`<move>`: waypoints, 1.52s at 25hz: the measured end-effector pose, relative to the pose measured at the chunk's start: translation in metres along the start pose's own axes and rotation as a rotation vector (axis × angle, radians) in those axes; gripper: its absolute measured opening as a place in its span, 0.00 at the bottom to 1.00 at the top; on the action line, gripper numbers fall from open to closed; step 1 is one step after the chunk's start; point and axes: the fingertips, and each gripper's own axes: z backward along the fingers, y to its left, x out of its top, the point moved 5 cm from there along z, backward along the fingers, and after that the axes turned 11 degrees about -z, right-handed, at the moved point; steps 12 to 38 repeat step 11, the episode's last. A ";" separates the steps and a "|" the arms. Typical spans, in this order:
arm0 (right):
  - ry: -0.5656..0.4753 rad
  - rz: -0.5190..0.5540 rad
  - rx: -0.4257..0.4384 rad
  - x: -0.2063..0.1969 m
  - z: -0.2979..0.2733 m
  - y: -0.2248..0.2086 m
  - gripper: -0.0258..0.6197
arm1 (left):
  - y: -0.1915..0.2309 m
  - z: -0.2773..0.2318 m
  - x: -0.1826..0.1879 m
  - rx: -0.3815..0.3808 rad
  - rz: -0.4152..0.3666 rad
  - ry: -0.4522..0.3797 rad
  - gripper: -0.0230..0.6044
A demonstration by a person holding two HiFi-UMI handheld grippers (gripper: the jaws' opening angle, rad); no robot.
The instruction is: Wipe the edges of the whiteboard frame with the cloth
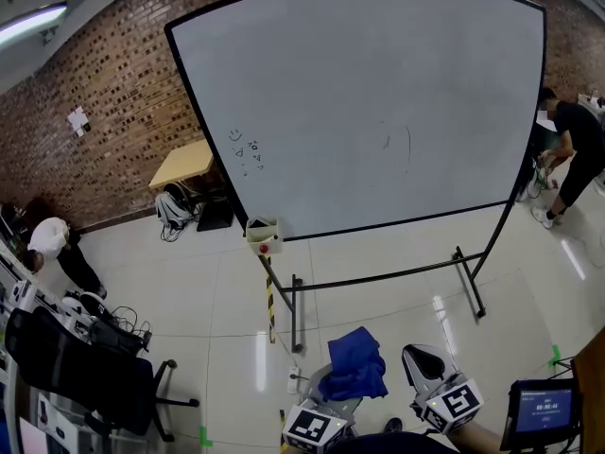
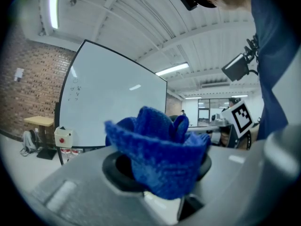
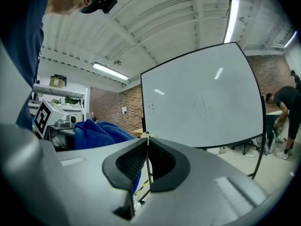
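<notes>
Cloth point(image 2: 157, 149) clamped in my left gripper point(image 2: 162, 175); right gripper point(image 3: 146, 160) closed, empty; I'm well short of the board point(image 1: 378, 102), so next I bring cloth to its frame point(image 1: 205, 121).

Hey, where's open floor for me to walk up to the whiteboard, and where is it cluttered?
Bare floor runs from the blue cloth to the whiteboard, between its stand's two feet. Crowded: office chair and cables at left, table with bags behind the board's left edge, a person at its right edge.
</notes>
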 end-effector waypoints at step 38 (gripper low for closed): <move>-0.007 -0.016 0.003 0.000 0.002 -0.004 0.06 | -0.004 -0.003 -0.002 0.002 -0.010 0.006 0.32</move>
